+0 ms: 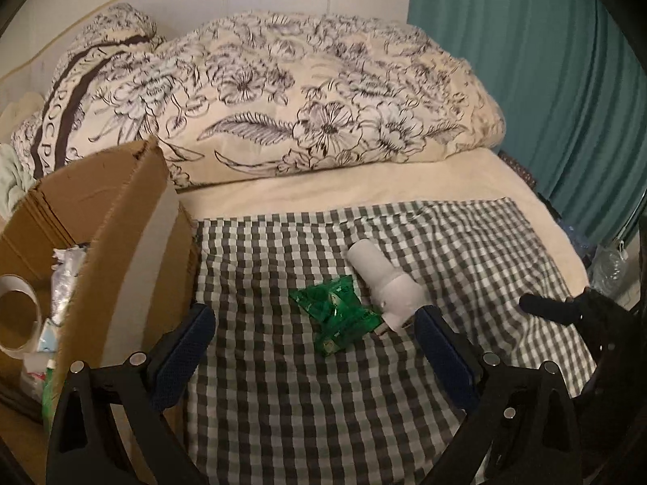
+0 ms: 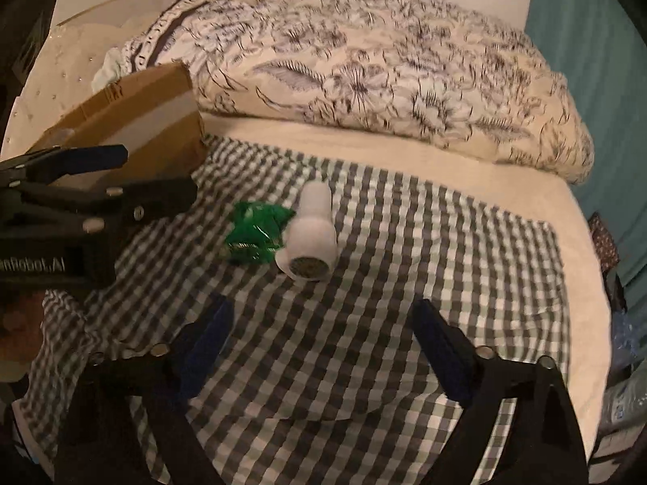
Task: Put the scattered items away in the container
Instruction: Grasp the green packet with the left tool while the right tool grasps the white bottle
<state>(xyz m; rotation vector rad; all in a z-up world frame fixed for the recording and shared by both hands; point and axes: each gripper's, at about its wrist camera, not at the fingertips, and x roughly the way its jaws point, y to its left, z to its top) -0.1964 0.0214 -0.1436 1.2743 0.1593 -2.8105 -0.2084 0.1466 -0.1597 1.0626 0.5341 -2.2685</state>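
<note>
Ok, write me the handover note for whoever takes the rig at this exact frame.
Left gripper: jaws open, empty, above the green packet.
Right gripper: jaws open, empty, short of the white lint shaver.
Both items lie touching on the checked cloth.
Done: cardboard box at left already holds a tape roll and wrappers.
Left: grasp packet and shaver, drop both in the box.

A green wrapper (image 1: pixel 333 321) and white device (image 1: pixel 386 283) lie on grey-and-white checked cloth (image 1: pixel 323 404). Beside it stands a brown cardboard box (image 1: pixel 109 218); behind, a cream quilt (image 1: pixel 307 93) with dark flowers.
</note>
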